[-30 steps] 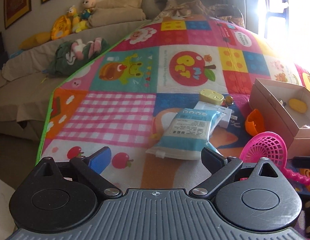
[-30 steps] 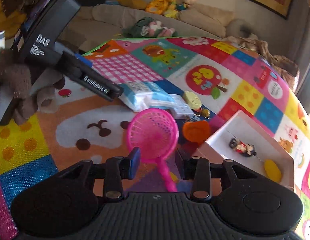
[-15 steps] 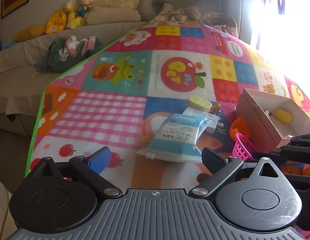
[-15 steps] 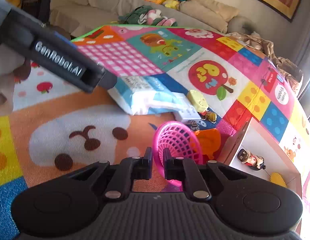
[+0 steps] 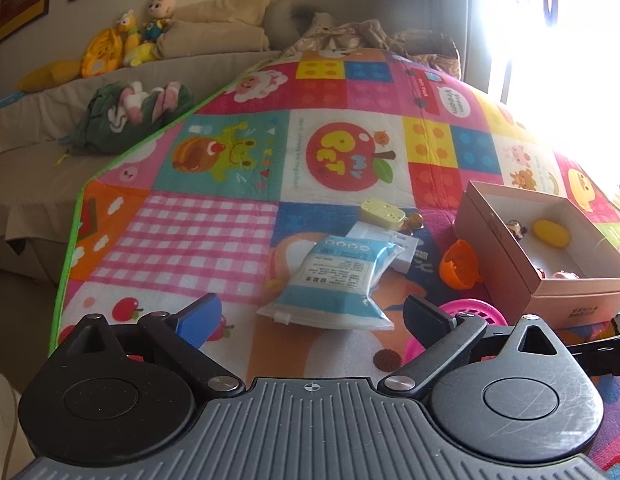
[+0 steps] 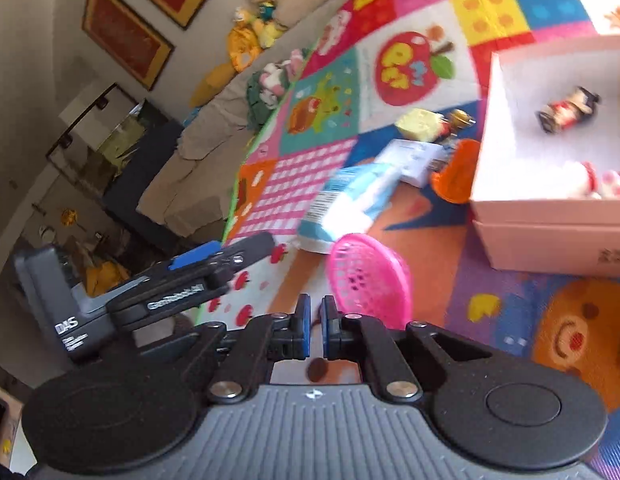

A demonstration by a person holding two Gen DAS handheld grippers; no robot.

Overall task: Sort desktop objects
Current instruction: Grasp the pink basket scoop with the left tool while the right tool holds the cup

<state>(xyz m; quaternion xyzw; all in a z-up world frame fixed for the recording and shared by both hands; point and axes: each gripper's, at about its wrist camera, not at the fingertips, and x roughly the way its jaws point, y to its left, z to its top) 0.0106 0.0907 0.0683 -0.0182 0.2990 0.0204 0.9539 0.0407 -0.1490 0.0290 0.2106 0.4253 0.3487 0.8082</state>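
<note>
Two grippers are in play, and the right gripper (image 6: 314, 322) is the busy one: its blue pads (image 6: 303, 326) are pinched nearly together low in the middle of the right wrist view, clamped on what looks like the thin handle of the pink scoop net (image 6: 370, 280), though the handle itself is mostly hidden between the fingers, so I can't be fully sure of the bite. The net's basket tilts up just above the fingertips, over the play mat (image 6: 410, 12), and the open cardboard box (image 6: 550, 236) sits at the right edge with a small figure (image 6: 568, 110) already inside. That box looks like the destination. The risk: a narrow handle held at its tip can swivel in the pads, so the basket may droop, catch the near wall of the box and slip free or nudge the box aside. The orange cup (image 6: 456, 176) lies touching the box's left wall and could get knocked. The left gripper (image 5: 310, 316) hangs with fingers wide apart and holding nothing, lower centre of its view, just short of the blue-and-white packet (image 5: 334, 280); it sits near the right gripper's path, so a bump between the tools is possible.
</note>
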